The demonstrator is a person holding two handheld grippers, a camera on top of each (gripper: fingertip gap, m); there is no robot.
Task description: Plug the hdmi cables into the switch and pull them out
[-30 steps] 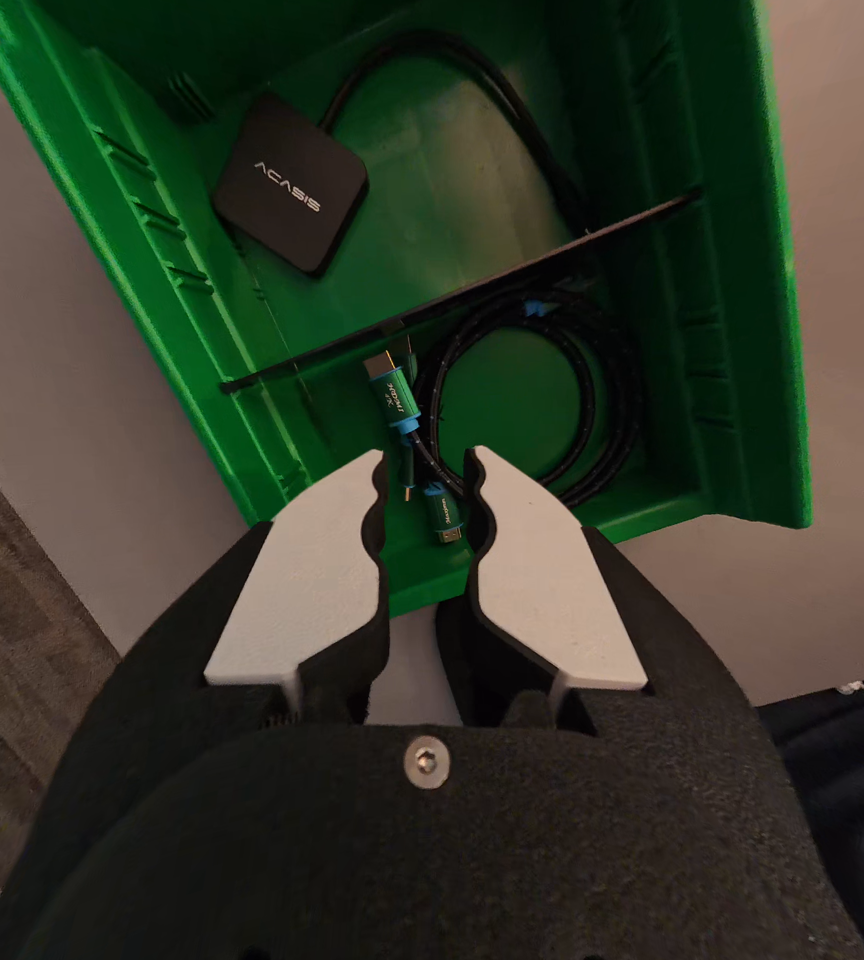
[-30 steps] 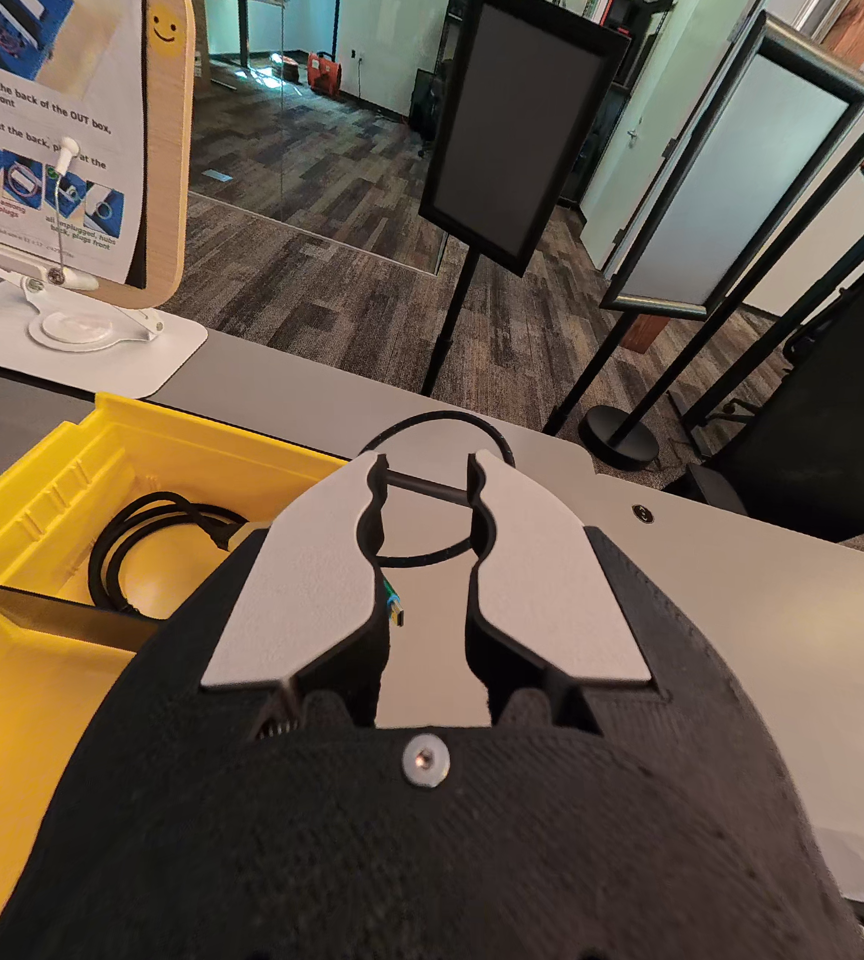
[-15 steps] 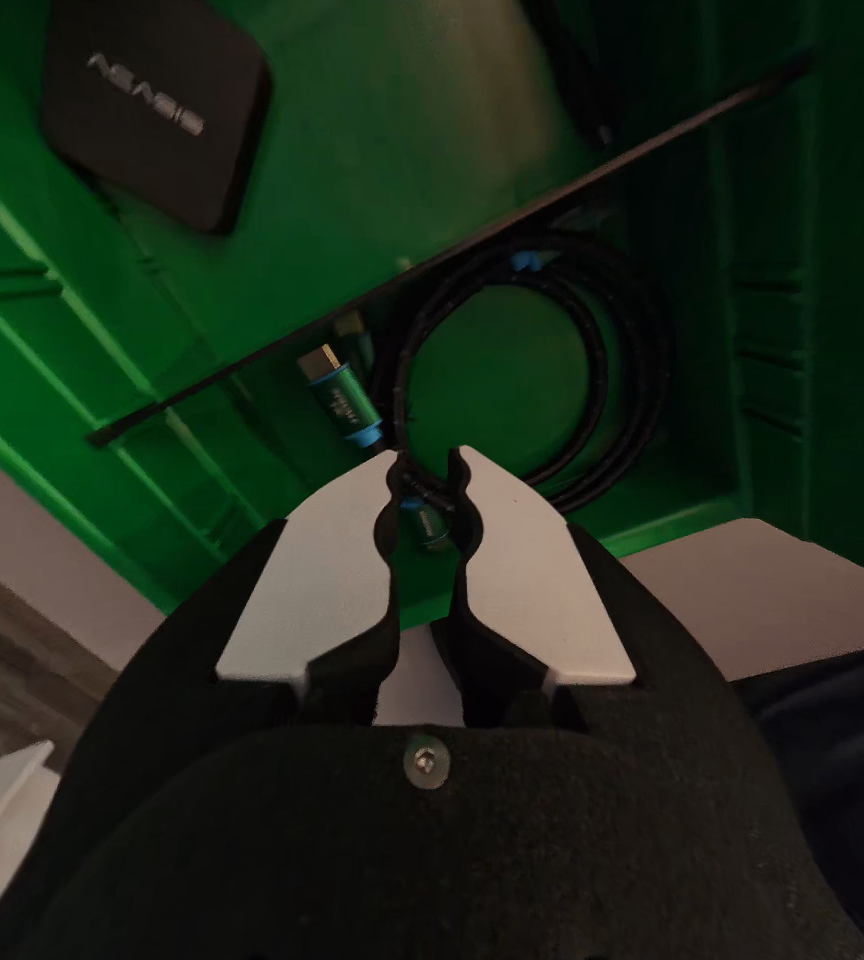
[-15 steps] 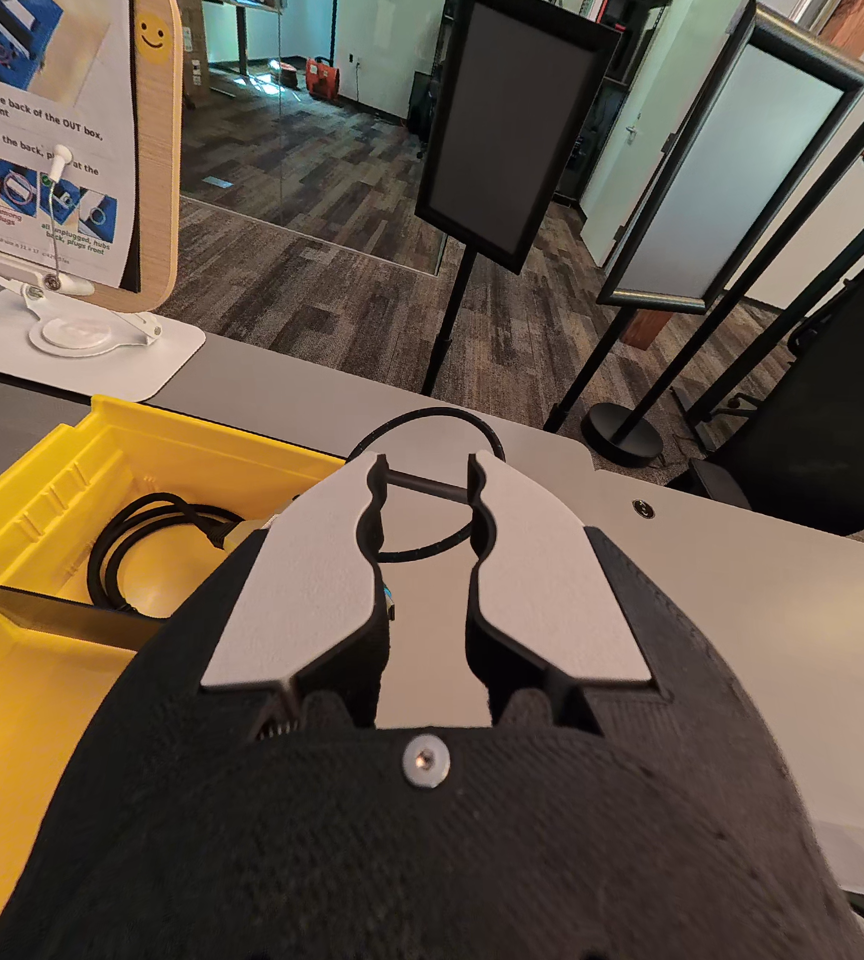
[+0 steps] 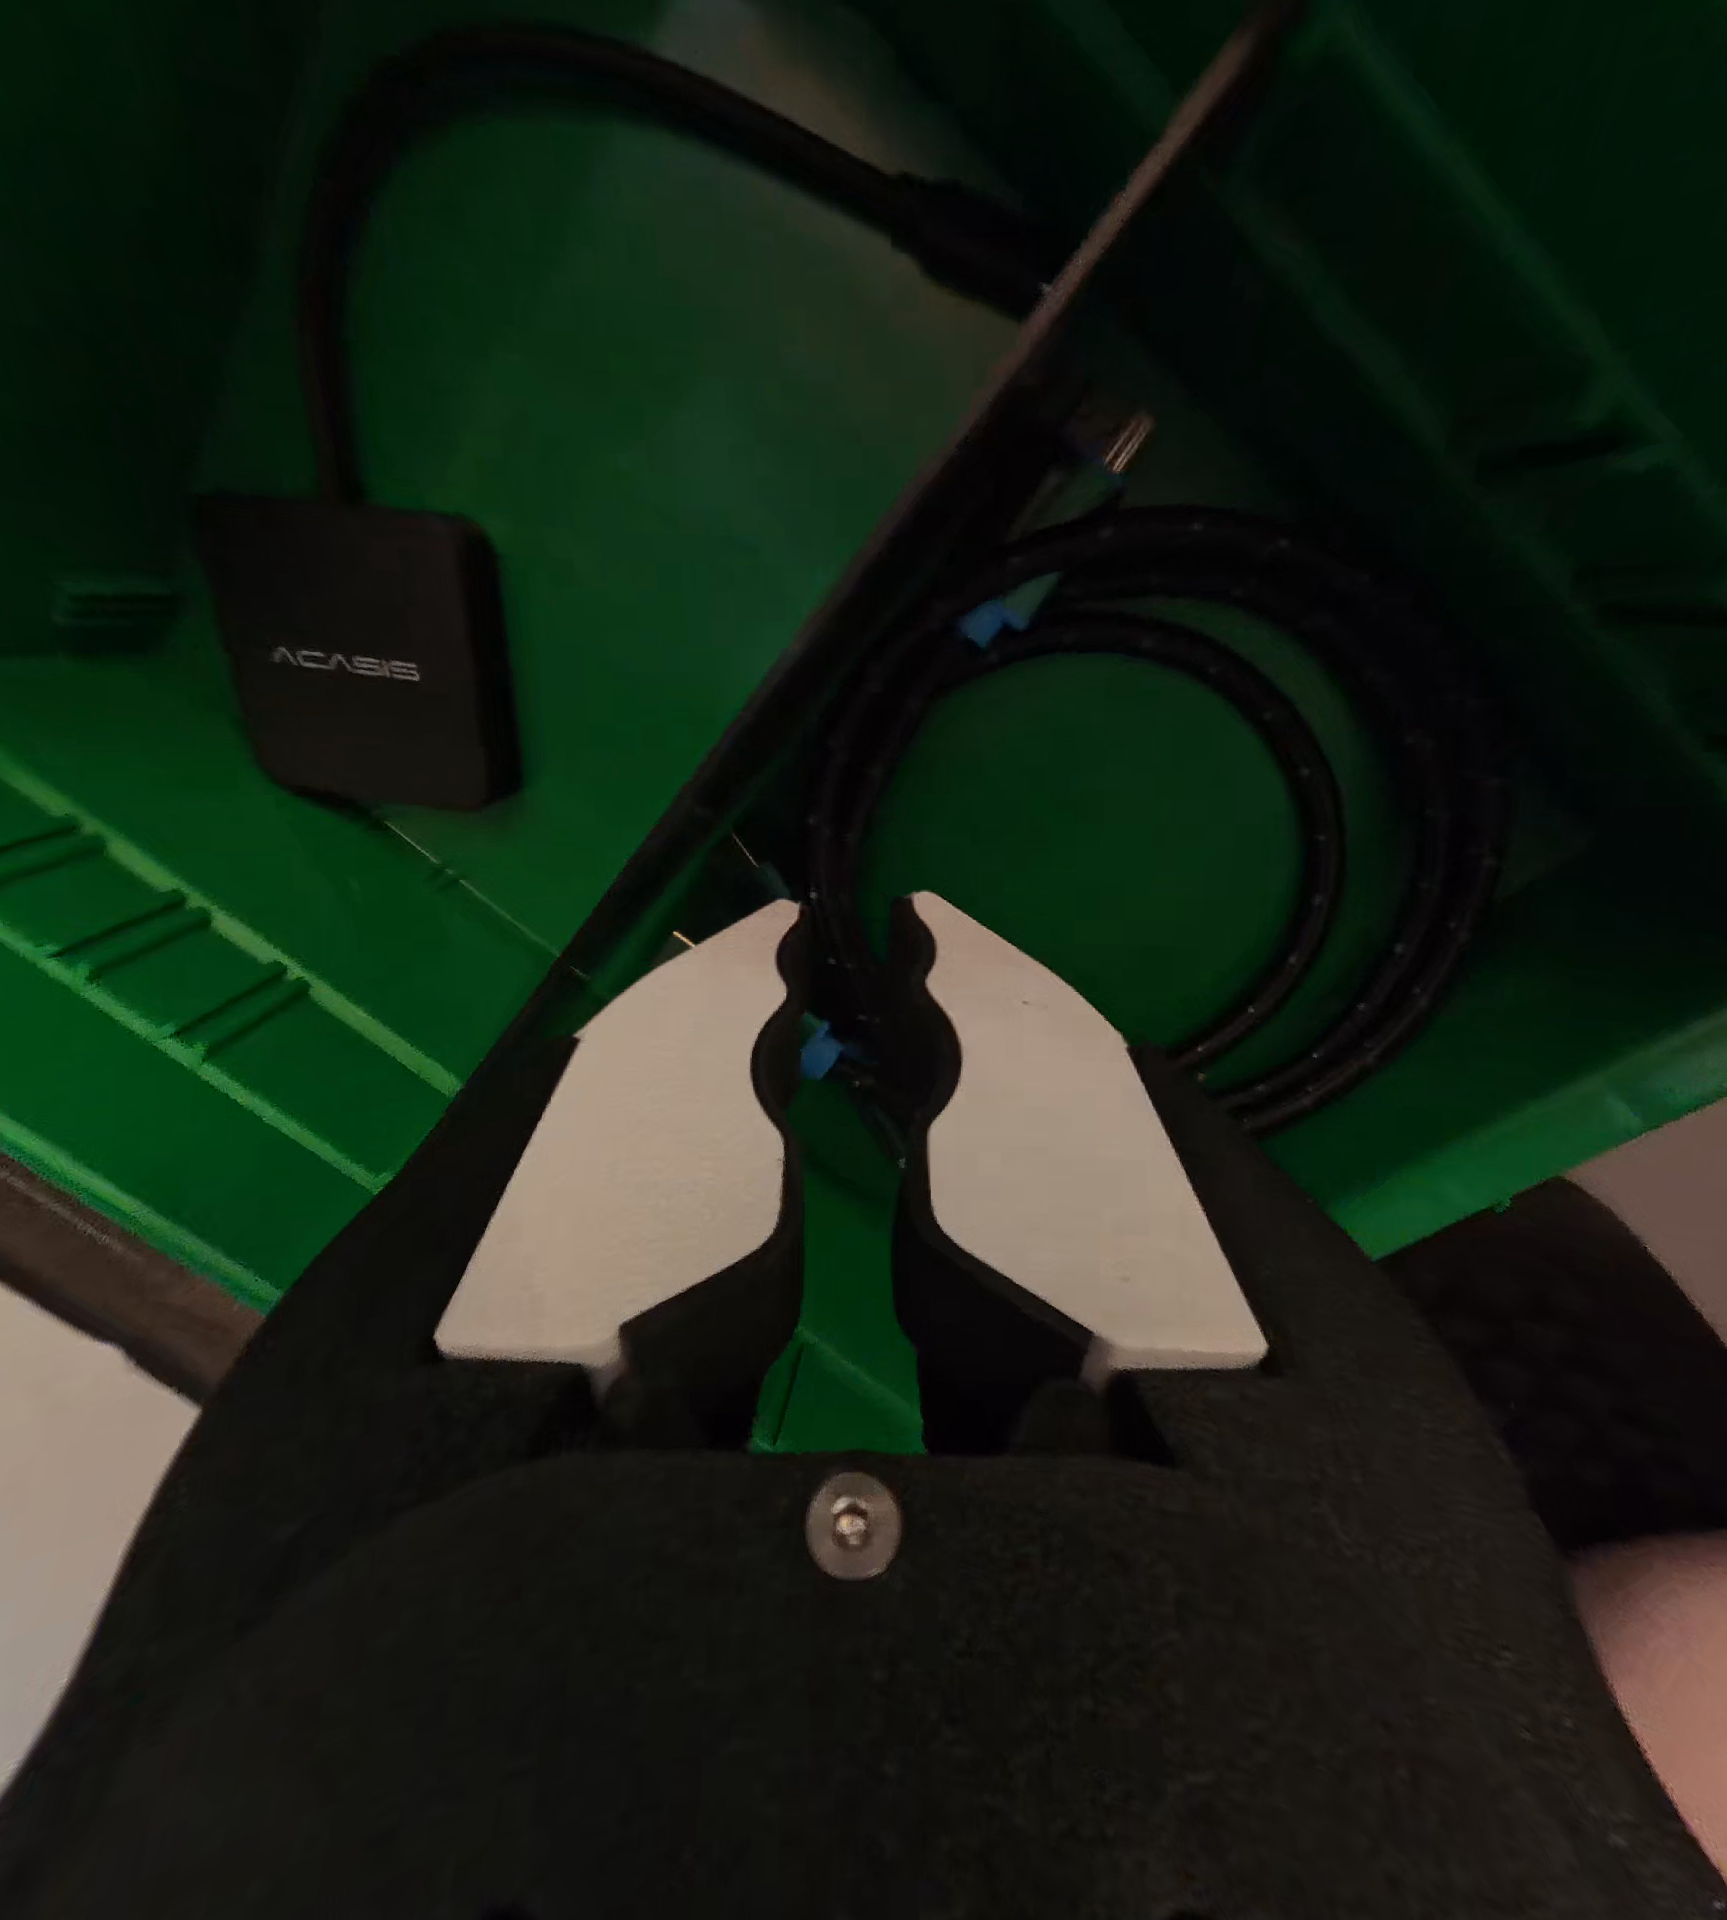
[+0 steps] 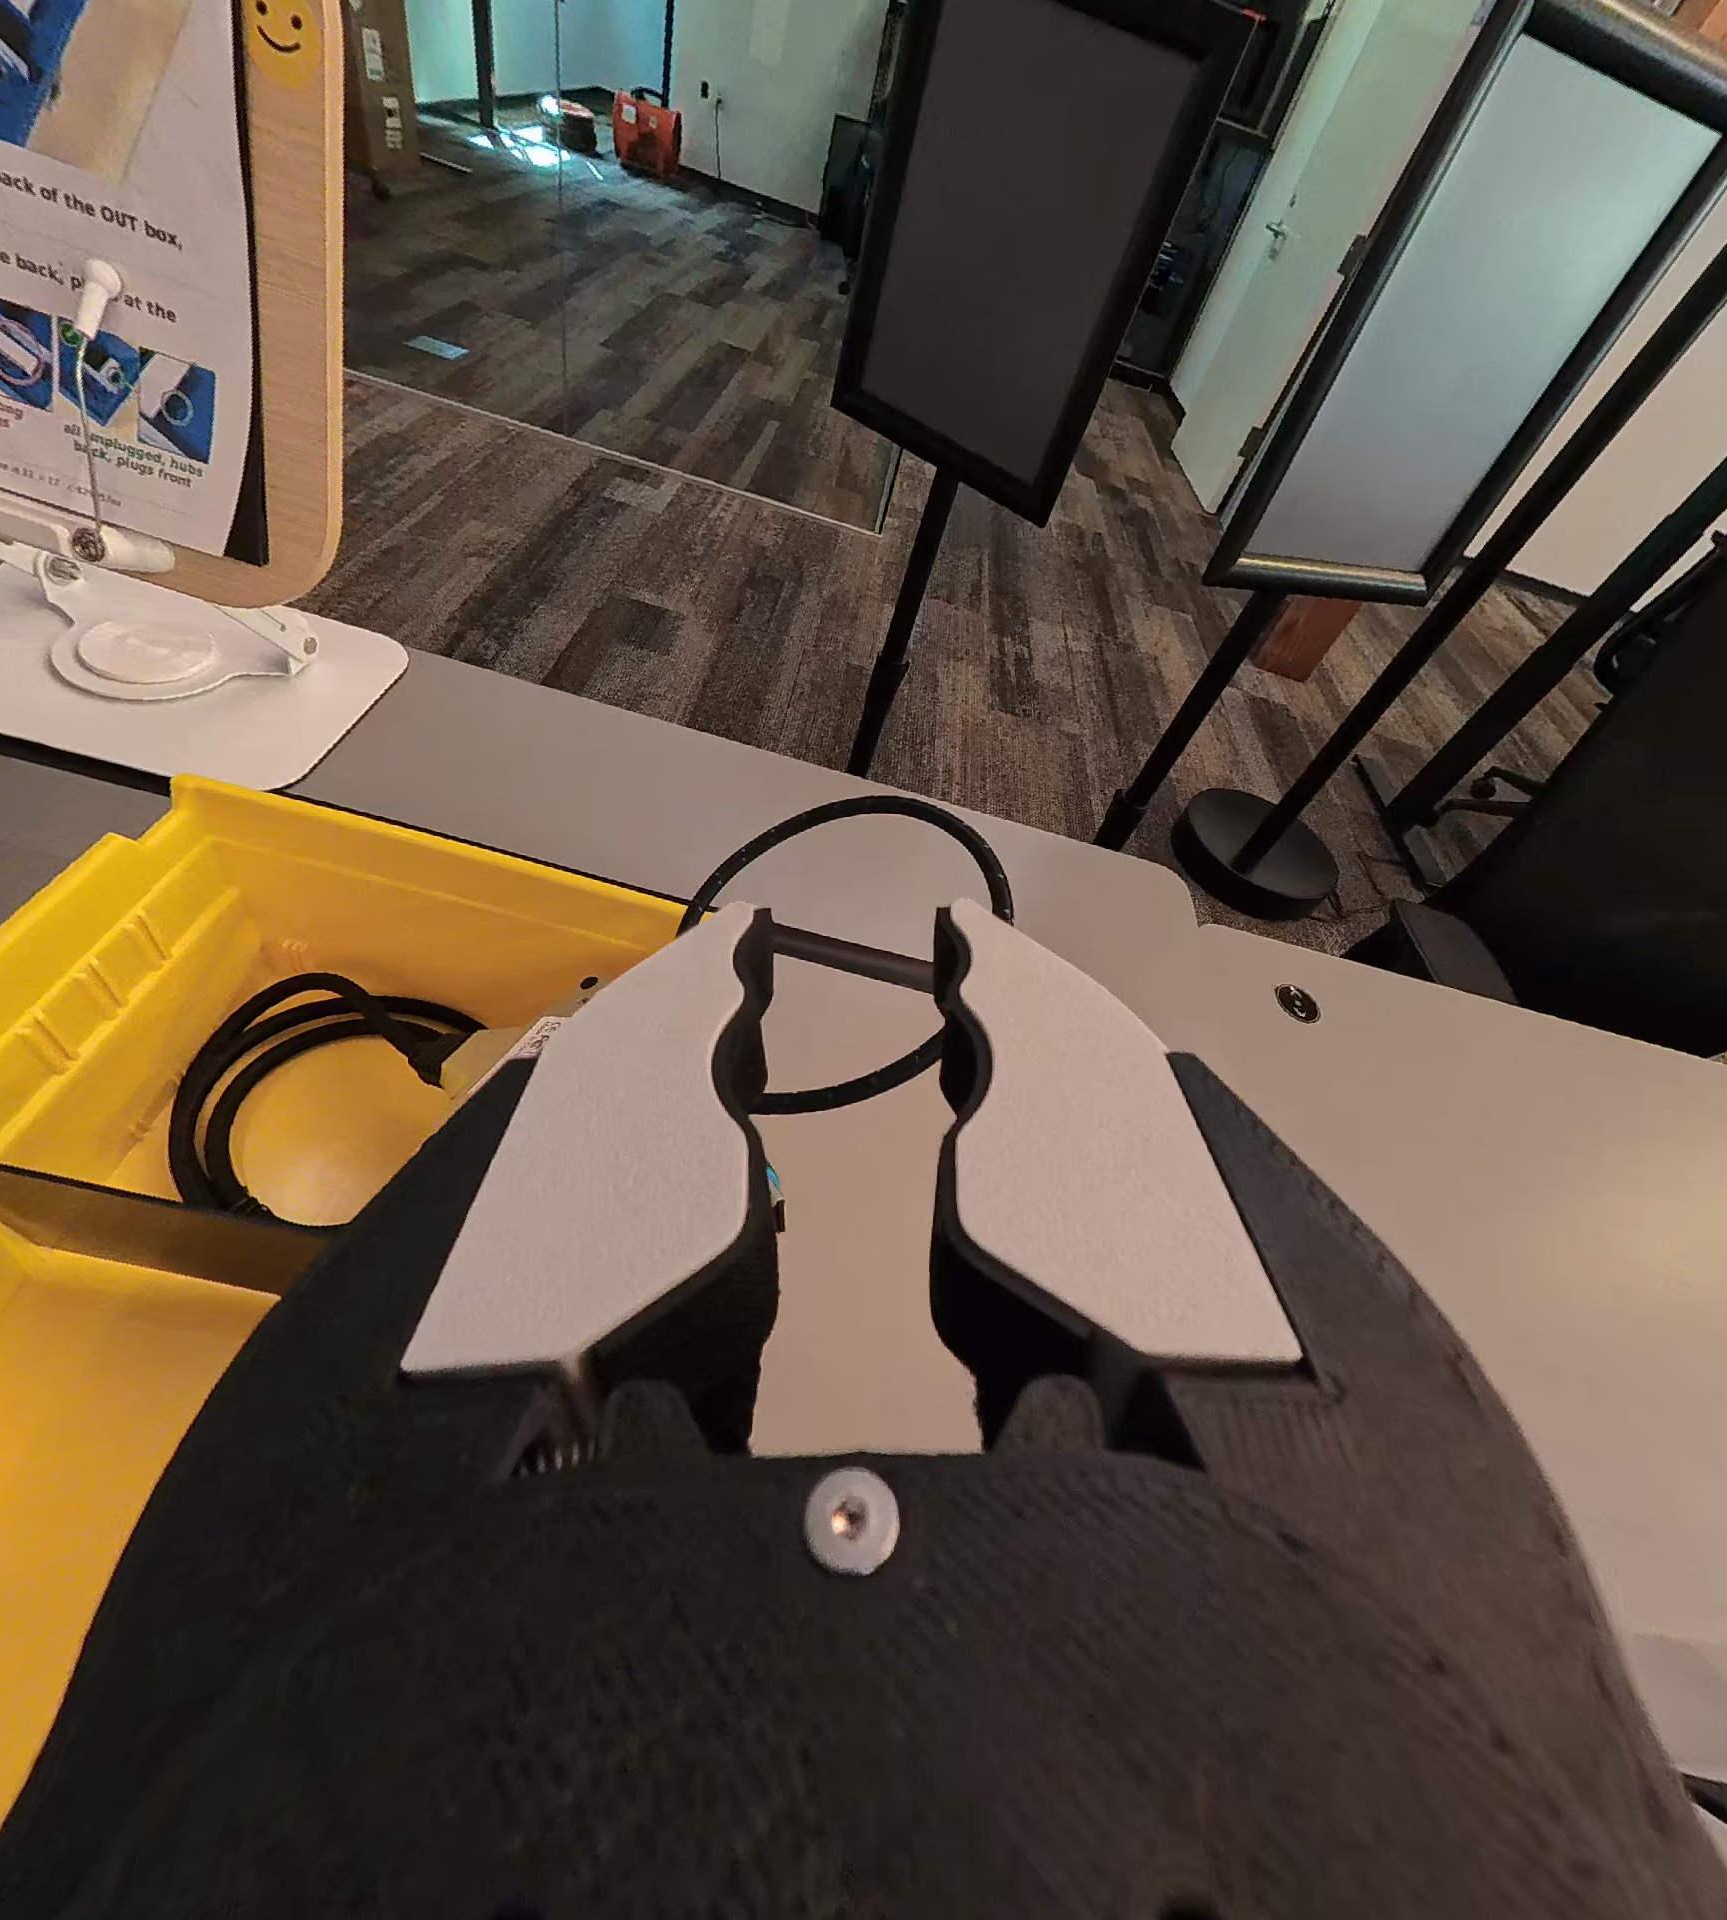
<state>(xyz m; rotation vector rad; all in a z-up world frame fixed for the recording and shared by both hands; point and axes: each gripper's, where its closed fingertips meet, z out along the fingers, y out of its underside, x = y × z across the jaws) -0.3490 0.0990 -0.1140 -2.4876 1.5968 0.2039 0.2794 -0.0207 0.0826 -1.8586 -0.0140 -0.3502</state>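
Although the left wrist view is dim and blurred, the left gripper is seen closed on the coiled hdmi cable, seemingly just behind a blue-collared plug. That coil lies in the near-right compartment of the green bin, with a second plug at its far edge beside the black divider. The black, flat square switch rests beyond the divider to the left, its own lead curving away. The braided cable is judged light and limp, so the rigid plug shell is the better place to be gripped; a hold on the cord alone would likely let the plug droop.

In the right wrist view, the right gripper is held open and empty above the grey table. A loose loop of black cable lies just beyond its fingertips, and another dark coil sits in the yellow bin at the left.
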